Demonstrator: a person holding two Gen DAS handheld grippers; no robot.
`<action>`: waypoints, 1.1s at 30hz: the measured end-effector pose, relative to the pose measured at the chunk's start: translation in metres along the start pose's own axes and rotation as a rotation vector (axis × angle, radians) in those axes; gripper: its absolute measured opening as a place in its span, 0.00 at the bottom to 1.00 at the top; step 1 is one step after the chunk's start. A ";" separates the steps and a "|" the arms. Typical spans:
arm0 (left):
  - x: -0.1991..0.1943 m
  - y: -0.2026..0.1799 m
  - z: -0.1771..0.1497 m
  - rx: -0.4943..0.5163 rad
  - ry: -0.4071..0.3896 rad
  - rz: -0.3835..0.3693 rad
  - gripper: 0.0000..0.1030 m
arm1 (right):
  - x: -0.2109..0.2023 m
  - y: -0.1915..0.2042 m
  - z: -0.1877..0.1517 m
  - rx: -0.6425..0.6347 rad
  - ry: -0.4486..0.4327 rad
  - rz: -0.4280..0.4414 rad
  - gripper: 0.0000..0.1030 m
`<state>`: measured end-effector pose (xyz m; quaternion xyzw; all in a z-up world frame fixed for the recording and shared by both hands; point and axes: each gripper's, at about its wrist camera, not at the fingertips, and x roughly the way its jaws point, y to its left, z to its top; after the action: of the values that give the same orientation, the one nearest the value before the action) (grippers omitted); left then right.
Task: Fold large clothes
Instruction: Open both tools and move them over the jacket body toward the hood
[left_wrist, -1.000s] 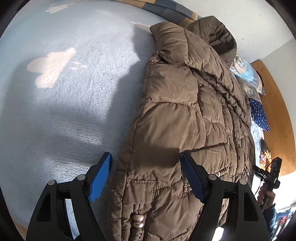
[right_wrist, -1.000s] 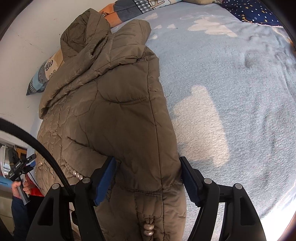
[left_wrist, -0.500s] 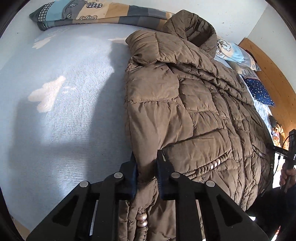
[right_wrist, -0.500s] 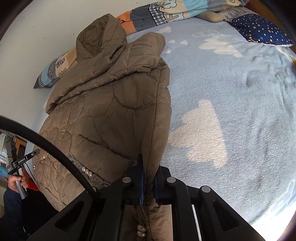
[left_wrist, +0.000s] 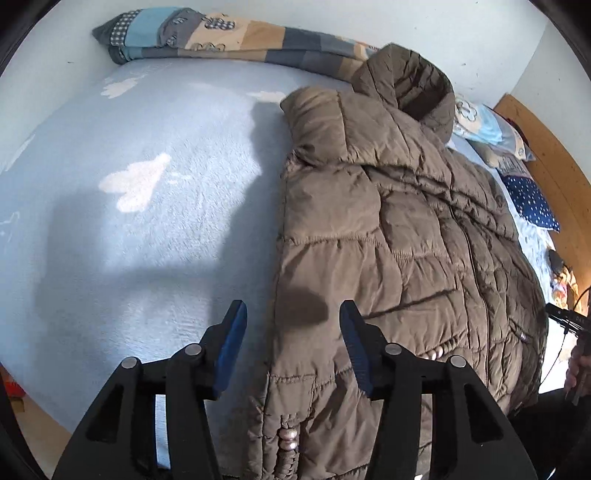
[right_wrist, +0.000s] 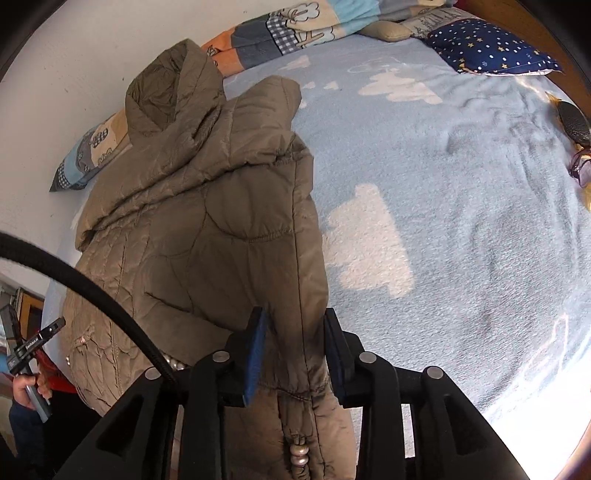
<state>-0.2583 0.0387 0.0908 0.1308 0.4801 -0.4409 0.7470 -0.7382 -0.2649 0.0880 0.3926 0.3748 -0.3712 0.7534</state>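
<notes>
A brown quilted hooded jacket (left_wrist: 388, 229) (right_wrist: 221, 229) lies lengthwise on a light blue blanket (left_wrist: 147, 240) (right_wrist: 461, 221), hood toward the wall. One sleeve runs down each side edge and ends in a beaded cuff (left_wrist: 288, 439) (right_wrist: 299, 450). My left gripper (left_wrist: 291, 314) hovers over the left sleeve. Its jaws are opening, and the sleeve's edge lies between and below the blue pads without being pinched. My right gripper (right_wrist: 294, 321) straddles the right sleeve. Its jaws are opening too, with puffy fabric filling the narrow gap.
A patchwork quilt (left_wrist: 221, 40) (right_wrist: 288, 29) lies folded along the wall. A star-print pillow (right_wrist: 487, 48) and glasses (right_wrist: 578, 162) lie at the bed's far side. A black cable (right_wrist: 92, 291) crosses the right wrist view. The person's other hand (left_wrist: 576, 365) (right_wrist: 29, 387) shows at each frame's edge.
Both grippers stood open over the sleeves, shut on the fabric half a second ago, and have now let go and spread again. Both views have lifted, showing more of the wall.
</notes>
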 end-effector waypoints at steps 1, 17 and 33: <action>-0.005 -0.002 0.006 0.004 -0.025 0.011 0.50 | -0.005 0.000 0.003 0.009 -0.028 -0.004 0.33; 0.054 -0.128 0.166 0.216 -0.227 0.068 0.57 | 0.034 0.190 0.106 -0.357 -0.283 0.021 0.33; 0.161 -0.104 0.172 0.145 -0.077 0.053 0.71 | 0.147 0.173 0.152 -0.242 -0.121 -0.066 0.33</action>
<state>-0.2119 -0.2132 0.0672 0.1800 0.4143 -0.4592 0.7649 -0.4841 -0.3638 0.0791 0.2630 0.3836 -0.3709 0.8038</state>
